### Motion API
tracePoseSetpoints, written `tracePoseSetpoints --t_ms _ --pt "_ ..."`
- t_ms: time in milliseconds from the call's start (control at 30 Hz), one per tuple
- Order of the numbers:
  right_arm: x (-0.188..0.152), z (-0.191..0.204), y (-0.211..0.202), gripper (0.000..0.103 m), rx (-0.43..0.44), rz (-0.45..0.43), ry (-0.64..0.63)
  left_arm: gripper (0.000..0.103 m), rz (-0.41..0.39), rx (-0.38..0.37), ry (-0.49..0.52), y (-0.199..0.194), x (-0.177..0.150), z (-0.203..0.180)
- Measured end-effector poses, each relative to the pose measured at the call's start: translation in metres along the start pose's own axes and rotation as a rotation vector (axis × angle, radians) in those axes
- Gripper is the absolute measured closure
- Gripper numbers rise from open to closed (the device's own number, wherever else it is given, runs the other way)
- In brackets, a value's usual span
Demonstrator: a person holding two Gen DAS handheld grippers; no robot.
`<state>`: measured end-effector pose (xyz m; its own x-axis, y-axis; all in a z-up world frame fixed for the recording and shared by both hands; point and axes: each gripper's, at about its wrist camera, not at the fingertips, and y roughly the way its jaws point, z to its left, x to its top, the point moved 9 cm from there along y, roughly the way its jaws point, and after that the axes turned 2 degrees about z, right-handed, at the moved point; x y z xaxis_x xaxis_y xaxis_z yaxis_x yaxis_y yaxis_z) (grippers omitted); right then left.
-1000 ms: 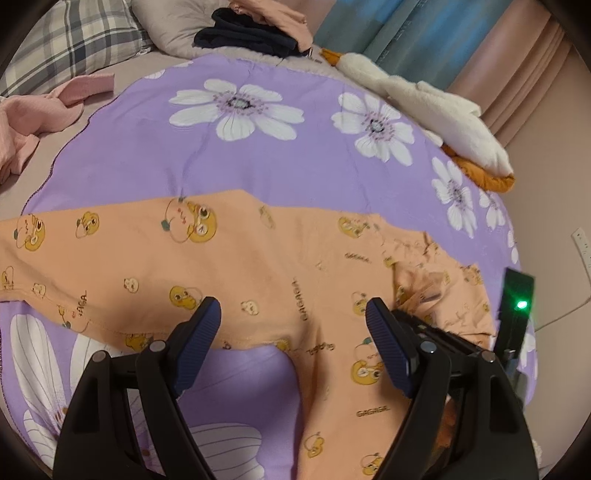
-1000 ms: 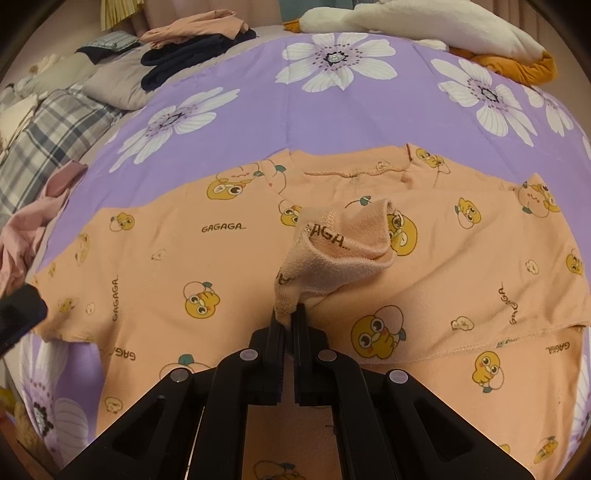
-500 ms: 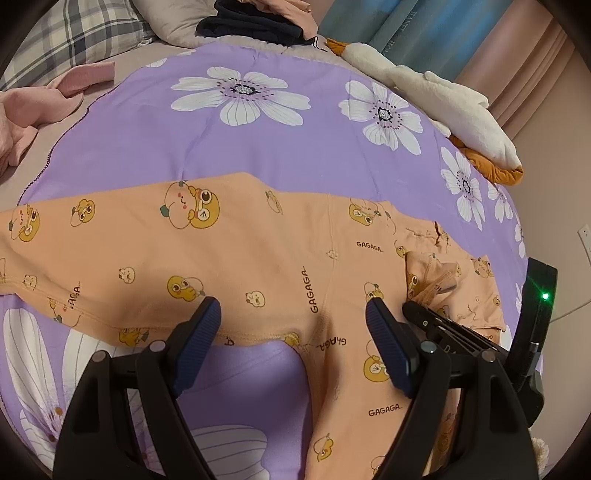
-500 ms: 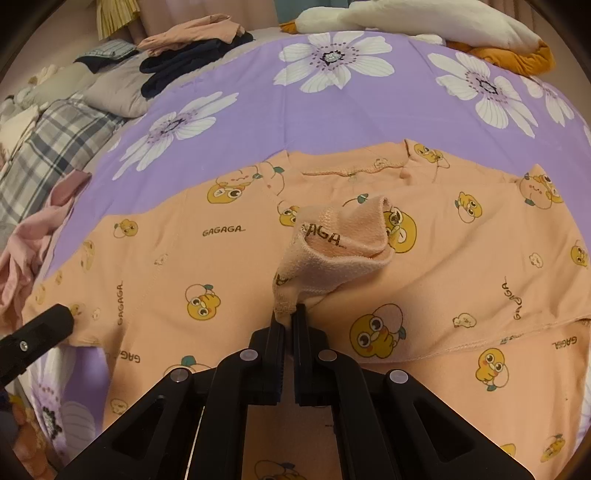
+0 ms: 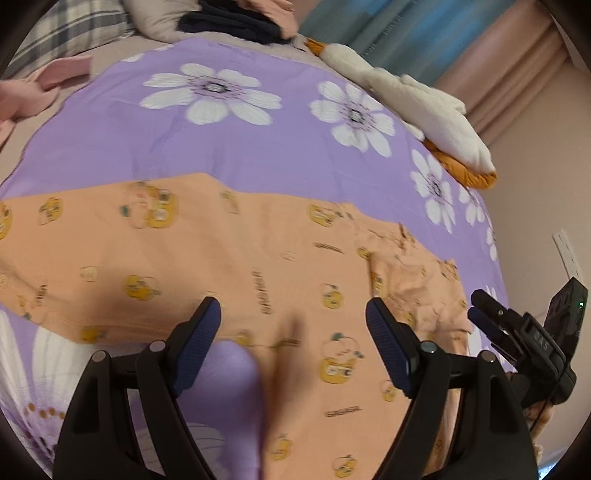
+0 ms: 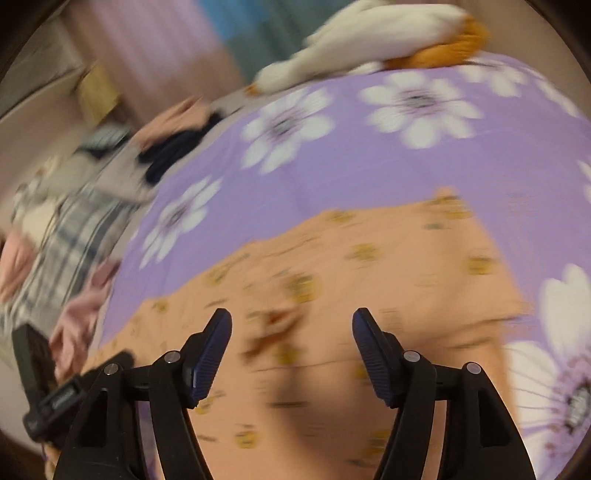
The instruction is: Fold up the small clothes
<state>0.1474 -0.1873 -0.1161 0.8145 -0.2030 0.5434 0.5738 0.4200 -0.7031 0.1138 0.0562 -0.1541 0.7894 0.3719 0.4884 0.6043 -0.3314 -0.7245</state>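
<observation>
On the bed, the orange printed garment [image 5: 229,258] lies spread flat across the purple flowered sheet [image 5: 229,147]. The left hand-held gripper [image 5: 293,341] hangs over the garment's near edge, jaws wide apart and gripping nothing. To its right, the right hand-held gripper [image 6: 291,347] has its jaws opening above the garment, with no cloth between them. A white plush toy [image 5: 413,107] lies at the bed's far right edge.

This is a bedroom in a home. A bed carries a purple sheet [image 5: 258,147] printed with white flowers, a plaid pillow [image 5: 70,33] lies at its head, loose clothes [image 5: 236,22] are piled nearby, and curtains [image 5: 424,33] hang along the wall behind a plush toy [image 5: 413,99].
</observation>
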Motion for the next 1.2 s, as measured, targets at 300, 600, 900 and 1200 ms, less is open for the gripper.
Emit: tracePoseSetpoints --t_ms 300,600,900,1200 --pt "-0.009 -0.097 -0.012 0.036 -0.142 -0.041 0.188 0.023 0.036 0.045 0.210 0.044 -0.013 -0.088" --pt "-0.021 -0.128 -0.016 0.036 -0.140 -0.033 0.228 0.036 0.073 0.199 0.338 0.114 -0.021 -0.116" --pt "-0.023 -0.139 -0.018 0.036 -0.135 -0.040 0.253 0.061 0.030 0.293 0.231 0.117 -0.001 -0.073" --pt "-0.023 -0.140 -0.019 0.036 -0.114 -0.047 0.260 0.089 0.077 0.028 0.079 0.114 0.001 -0.079"
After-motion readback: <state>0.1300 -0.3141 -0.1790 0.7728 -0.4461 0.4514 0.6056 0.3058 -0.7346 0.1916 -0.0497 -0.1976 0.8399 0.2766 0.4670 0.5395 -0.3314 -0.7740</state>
